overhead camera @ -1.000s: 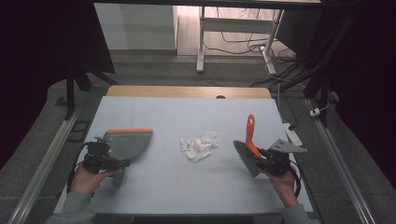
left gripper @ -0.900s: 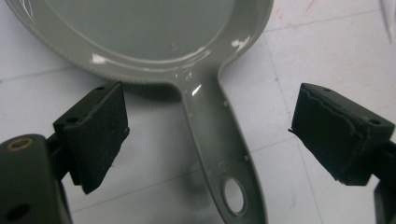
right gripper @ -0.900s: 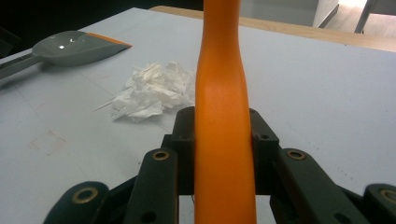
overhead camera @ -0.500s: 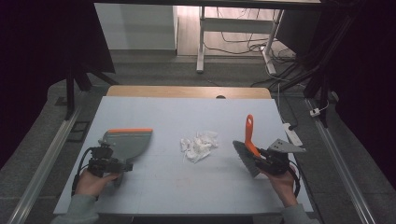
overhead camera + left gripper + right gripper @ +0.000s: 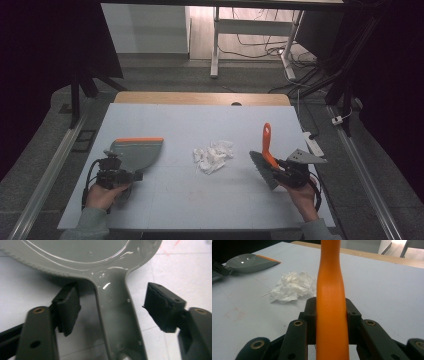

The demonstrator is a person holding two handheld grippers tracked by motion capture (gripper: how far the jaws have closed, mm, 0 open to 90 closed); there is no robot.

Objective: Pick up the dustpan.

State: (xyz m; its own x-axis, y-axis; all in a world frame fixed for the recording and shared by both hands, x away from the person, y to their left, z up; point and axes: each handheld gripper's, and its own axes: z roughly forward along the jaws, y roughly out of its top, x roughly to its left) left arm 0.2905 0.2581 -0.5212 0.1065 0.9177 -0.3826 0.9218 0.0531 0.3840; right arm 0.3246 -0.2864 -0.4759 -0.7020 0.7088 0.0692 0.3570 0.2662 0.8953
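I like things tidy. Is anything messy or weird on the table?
Yes: a heap of crumpled white paper lies loose mid-table, between the dustpan and the brush. It looks like litter waiting to be swept up.

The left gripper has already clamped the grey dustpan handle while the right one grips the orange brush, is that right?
Not quite. The left gripper is open: in the left gripper view its jaws stand apart on either side of the dustpan handle, not touching it. The right gripper does grip the orange brush.
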